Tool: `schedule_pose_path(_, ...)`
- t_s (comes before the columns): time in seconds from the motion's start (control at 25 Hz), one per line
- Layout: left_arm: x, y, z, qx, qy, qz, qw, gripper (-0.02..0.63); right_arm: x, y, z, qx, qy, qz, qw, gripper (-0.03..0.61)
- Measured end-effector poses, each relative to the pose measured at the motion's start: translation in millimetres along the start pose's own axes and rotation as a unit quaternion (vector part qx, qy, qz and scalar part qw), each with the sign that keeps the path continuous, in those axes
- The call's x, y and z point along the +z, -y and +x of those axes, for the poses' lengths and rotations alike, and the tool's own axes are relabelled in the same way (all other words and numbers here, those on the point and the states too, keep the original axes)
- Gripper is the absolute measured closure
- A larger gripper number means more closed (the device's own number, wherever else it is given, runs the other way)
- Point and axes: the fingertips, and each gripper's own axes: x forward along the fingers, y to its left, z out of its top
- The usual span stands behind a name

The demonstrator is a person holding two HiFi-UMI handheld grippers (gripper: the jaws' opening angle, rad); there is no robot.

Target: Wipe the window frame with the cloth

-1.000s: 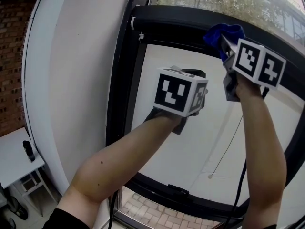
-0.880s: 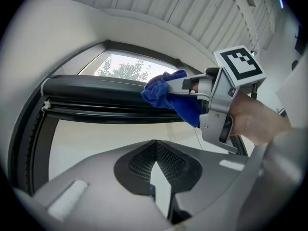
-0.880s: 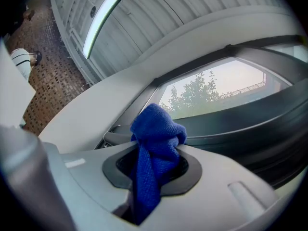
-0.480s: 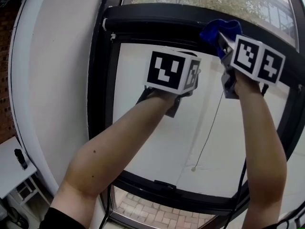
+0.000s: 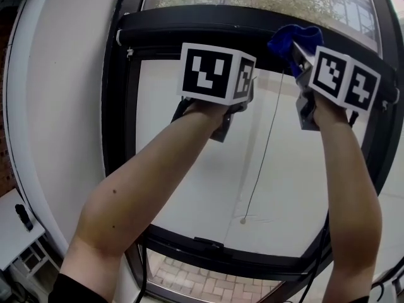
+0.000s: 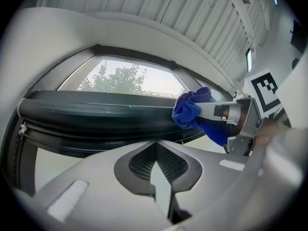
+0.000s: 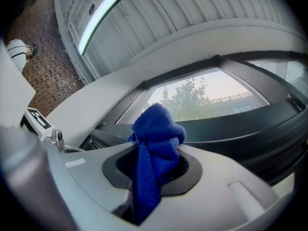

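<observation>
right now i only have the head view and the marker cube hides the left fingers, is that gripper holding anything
observer: No. In the left gripper view the left gripper is empty, its fingers shut together.
operator: ok and how is the cloth held on the right
observer: The right gripper view shows the blue cloth pinched between the fingers of the right gripper, with a bunch standing above the tips and a tail hanging back toward the camera.
operator: is the bunch on the frame
observer: Seen side-on from the left gripper view, the bunch overlaps the edge of the black top bar. I cannot confirm real contact.
</observation>
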Motion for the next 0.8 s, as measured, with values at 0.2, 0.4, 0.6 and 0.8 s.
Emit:
schedule_pose_path(0.2,14,14,8,-0.002,0.008,0.005,1.0,0.624,3,23,-14,-0.015,0.001,-0.004,1.0,0.485)
schedule_pose_path(0.4,18,14,29,-0.003,0.007,-0.007,0.9999,0.624,-3,44,-7,-0.022,-0.002,-0.006,1.0,0.485)
schedule_pose_path(0.6,32,51,35,-0.006,0.013,0.007,0.9999,0.624,5,74,-40,-0.036,0.001,-0.012,0.999,0.485)
schedule_pose_path(0.8,34,65,40,-0.013,0.012,0.006,0.9998,0.624,7,86,-51,-0.047,-0.003,-0.017,0.999,0.485)
